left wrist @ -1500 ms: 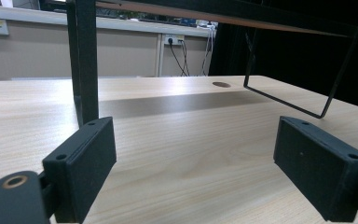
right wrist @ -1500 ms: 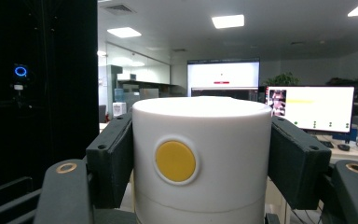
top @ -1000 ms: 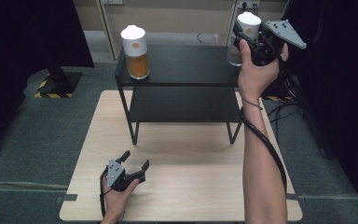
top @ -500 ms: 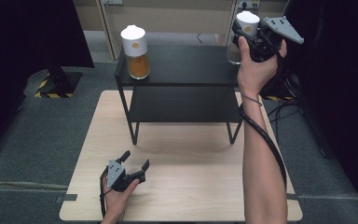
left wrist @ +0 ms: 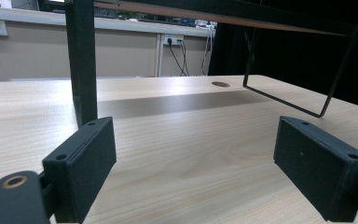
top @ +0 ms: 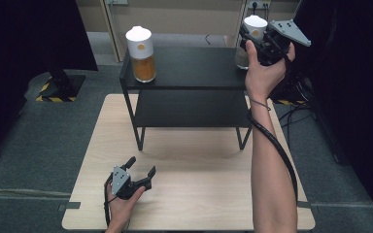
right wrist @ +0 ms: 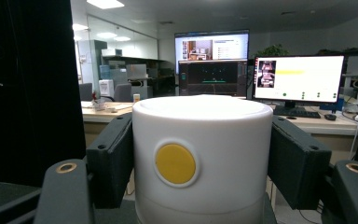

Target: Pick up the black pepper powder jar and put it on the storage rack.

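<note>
an office-like lab: lit monitors [right wrist: 298, 78], desks [right wrist: 103, 113] and chairs behind a black screen

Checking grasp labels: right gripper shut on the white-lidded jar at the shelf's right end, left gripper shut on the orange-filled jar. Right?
Half right. The left gripper is open on the table, holding nothing, as the left gripper view shows. The right gripper is shut on the white-lidded jar.

Open tabletop [top: 199, 170] before black shelf [top: 189, 73]
</note>
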Demonstrator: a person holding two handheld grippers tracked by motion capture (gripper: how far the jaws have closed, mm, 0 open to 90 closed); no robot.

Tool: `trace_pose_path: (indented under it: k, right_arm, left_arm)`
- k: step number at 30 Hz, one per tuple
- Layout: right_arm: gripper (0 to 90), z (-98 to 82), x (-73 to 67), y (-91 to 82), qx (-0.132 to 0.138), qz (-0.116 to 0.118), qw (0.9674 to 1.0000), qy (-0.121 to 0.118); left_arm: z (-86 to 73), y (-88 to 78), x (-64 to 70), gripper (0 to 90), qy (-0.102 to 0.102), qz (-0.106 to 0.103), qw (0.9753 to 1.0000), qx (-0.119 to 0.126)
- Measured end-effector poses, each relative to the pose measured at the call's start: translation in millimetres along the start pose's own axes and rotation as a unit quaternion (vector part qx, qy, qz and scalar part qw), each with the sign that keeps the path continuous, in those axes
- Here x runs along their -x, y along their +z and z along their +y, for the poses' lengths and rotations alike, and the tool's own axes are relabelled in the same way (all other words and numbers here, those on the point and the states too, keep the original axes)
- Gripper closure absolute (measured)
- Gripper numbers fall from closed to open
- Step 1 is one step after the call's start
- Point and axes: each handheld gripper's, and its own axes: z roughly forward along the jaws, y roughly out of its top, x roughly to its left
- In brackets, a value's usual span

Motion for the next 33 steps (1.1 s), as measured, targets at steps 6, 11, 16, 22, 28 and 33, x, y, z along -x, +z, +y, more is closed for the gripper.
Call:
trace_pose_path:
  k: [6,11,16,22,28,33]
  right_arm:
    - [31.0,-4.6,1.8,-0.6,-0.005,-0.002,1.0,0.0]
    - [30.9,-6.4,3.8,-2.2,-0.002,0.0,1.0,0.0]
    - [30.8,-8.2,2.6,-2.6,0.0,0.001,1.0,-0.006]
    - [30.6,-9.9,2.3,-3.9,0.003,0.002,1.0,-0.009]
    - [24.4,-8.8,4.0,-4.2,0.0,0.009,0.9999,-0.009]
    - [16.4,-5.9,3.5,-3.7,-0.006,0.017,0.9998,-0.002]
  left_arm:
    - [0.2,0.1,0.0,12.4,0.0,0.0,1.0,-0.001]
    - [0.3,0.1,0.3,12.4,0.002,0.0,1.0,-0.001]
    - [0.1,0.1,0.4,12.4,0.001,0.0,1.0,0.0]
    - [-0.3,0.2,0.9,12.3,0.001,0.001,1.0,0.001]
    - [-0.1,0.4,1.1,12.2,0.001,0.001,1.0,0.0]
    - [0.0,0.4,0.7,12.2,0.0,0.0,1.0,0.0]
